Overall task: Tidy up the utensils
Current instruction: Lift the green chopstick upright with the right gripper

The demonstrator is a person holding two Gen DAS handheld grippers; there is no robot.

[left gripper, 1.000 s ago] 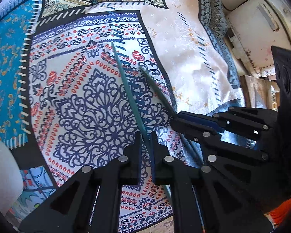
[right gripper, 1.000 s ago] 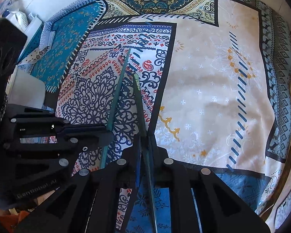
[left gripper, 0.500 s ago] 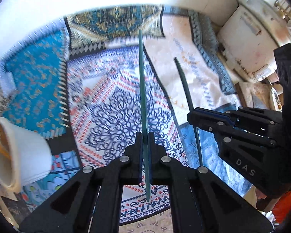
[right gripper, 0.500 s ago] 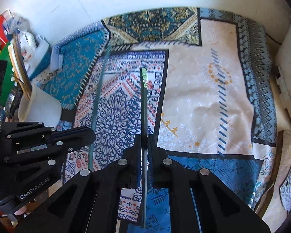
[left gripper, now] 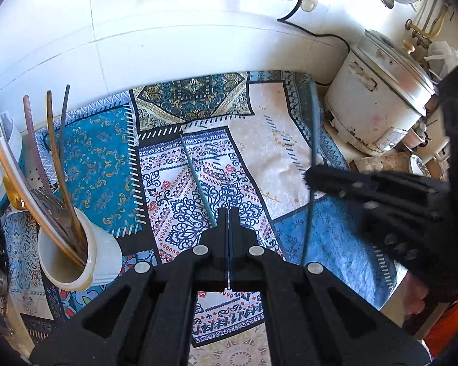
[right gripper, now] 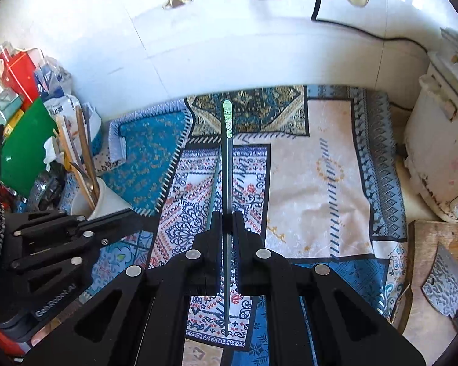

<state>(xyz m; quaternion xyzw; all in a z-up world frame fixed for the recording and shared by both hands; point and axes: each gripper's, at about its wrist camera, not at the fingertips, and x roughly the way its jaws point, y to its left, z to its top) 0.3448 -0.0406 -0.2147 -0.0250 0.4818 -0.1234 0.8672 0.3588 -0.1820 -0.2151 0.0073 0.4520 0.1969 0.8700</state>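
Observation:
My right gripper (right gripper: 227,216) is shut on a green chopstick (right gripper: 227,164) that points straight ahead above the patterned cloth (right gripper: 314,183). From the left wrist view that gripper (left gripper: 308,180) hovers at the right, its chopstick (left gripper: 313,128) upright. My left gripper (left gripper: 229,213) is shut, jaws pressed together with nothing seen between them. A second teal chopstick (left gripper: 198,180) lies on the blue-and-red panel of the cloth, just ahead of the left fingertips; it also shows beside the held one (right gripper: 213,189). A white utensil cup (left gripper: 85,259) holding chopsticks and spoons stands at the left.
A white rice cooker (left gripper: 378,103) stands at the back right with a black cord (right gripper: 351,24) on the tiled wall. A wooden board with a cleaver (right gripper: 442,277) is at the right. Bottles, boxes and a green board (right gripper: 24,146) crowd the left beside the cup (right gripper: 107,201).
Both grippers have risen and tipped up, bringing the wall and rice cooker into view. The teal chopstick has left the left gripper's jaws and lies on the cloth. The right keeps its chopstick.

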